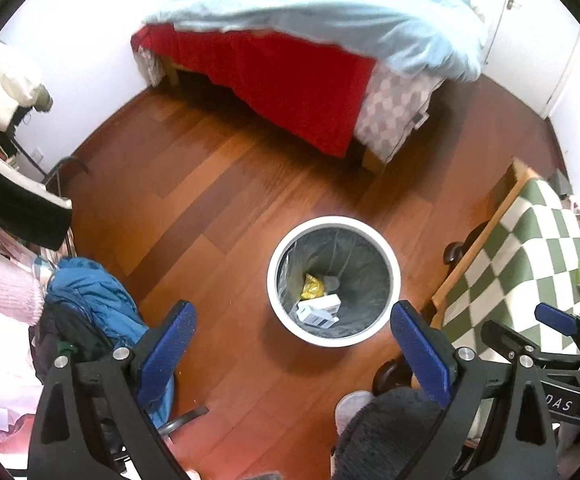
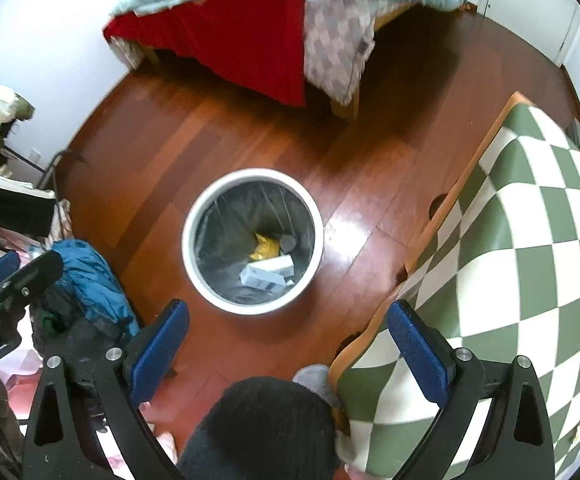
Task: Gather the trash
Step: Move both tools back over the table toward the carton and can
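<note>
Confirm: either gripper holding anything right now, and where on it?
Nothing is held. The left gripper and right gripper both stand open and empty above the floor, with the trash bin below them.

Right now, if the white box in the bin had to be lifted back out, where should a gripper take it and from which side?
Come straight down through the bin's open top. The white box lies flat on the liner bottom, long side across, beside the yellow wrapper. Probably best to close across its narrow width near the middle, fingers on the two long edges; the walls block any sideways approach.
</note>
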`<action>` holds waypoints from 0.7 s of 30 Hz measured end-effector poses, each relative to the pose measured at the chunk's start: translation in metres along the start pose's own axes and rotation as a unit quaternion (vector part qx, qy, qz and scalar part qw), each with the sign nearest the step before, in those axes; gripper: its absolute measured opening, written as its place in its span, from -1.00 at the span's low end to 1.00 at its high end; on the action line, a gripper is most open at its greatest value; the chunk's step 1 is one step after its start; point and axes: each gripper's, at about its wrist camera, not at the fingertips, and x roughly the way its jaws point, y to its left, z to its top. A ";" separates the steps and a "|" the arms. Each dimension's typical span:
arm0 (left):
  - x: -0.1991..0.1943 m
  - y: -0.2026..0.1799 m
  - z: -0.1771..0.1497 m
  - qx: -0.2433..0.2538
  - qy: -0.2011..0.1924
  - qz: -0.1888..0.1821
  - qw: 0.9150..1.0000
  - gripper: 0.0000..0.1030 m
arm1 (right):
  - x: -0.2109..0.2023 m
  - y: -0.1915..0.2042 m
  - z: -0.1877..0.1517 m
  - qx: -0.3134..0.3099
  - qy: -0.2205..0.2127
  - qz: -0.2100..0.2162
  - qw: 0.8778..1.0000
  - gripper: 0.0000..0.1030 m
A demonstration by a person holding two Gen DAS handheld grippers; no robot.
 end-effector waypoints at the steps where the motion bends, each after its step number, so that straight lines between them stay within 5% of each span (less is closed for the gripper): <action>1: -0.011 -0.002 -0.001 0.003 -0.009 0.000 1.000 0.93 | -0.010 0.000 -0.002 0.000 -0.008 0.002 1.000 0.95; 13: -0.088 -0.048 -0.017 0.026 -0.084 0.010 0.996 0.93 | -0.117 -0.030 -0.041 0.053 -0.084 0.071 0.992 0.95; 21: -0.065 -0.174 -0.035 0.109 -0.066 -0.050 0.991 0.93 | -0.166 -0.122 -0.089 0.146 -0.121 0.063 0.980 0.95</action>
